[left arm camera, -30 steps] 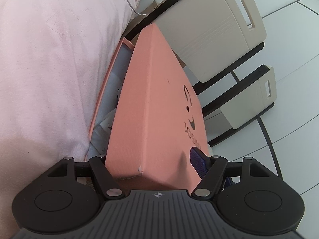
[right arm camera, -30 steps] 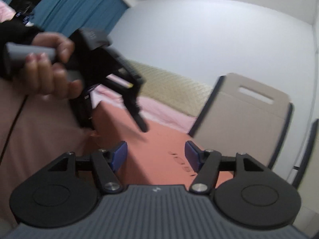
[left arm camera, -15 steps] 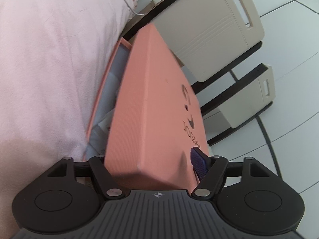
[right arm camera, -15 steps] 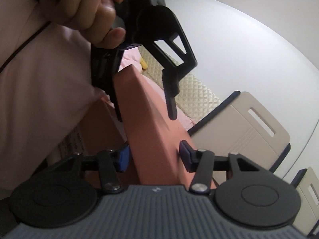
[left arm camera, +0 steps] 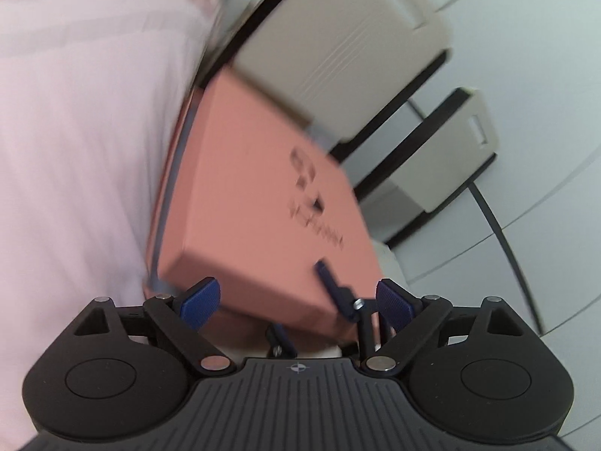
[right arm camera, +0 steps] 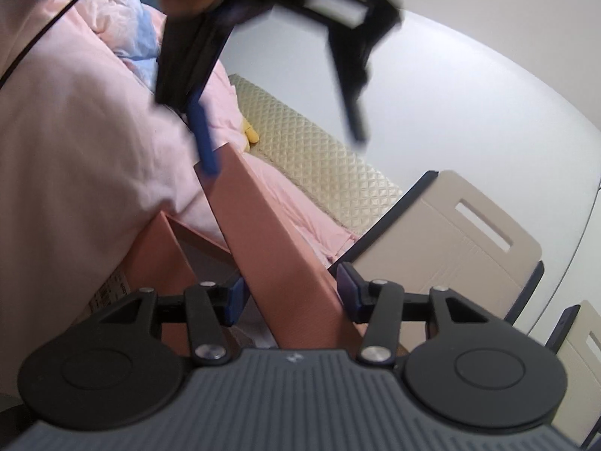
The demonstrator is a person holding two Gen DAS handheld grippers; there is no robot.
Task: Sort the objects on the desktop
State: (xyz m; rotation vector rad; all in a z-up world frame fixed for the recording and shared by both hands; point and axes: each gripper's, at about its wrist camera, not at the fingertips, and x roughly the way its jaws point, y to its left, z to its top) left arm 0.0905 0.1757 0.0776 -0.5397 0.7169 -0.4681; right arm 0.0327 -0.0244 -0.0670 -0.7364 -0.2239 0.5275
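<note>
A salmon-pink box lid (left arm camera: 259, 195) with a dark logo is tilted over the matching box base (right arm camera: 157, 259). My left gripper (left arm camera: 296, 298) is open and lifted clear above the lid's near corner; it also shows from the right wrist view (right arm camera: 285, 143), above the lid's upper edge. My right gripper (right arm camera: 291, 295) straddles the lid (right arm camera: 270, 255), with both blue pads at its edge. Its fingertips (left arm camera: 326, 278) show in the left wrist view at the lid's corner.
A pink quilt (left arm camera: 82, 120) lies against the box on the left. Two beige chairs with black frames (left arm camera: 338, 37) (left arm camera: 450, 158) stand behind it on a white tiled floor. A cream quilted headboard (right arm camera: 319, 165) and a white wall lie beyond.
My left gripper has opened, let go of the lid and pulled back and up. My right gripper has taken the lid's edge between its pads. The lid has tipped flatter.
</note>
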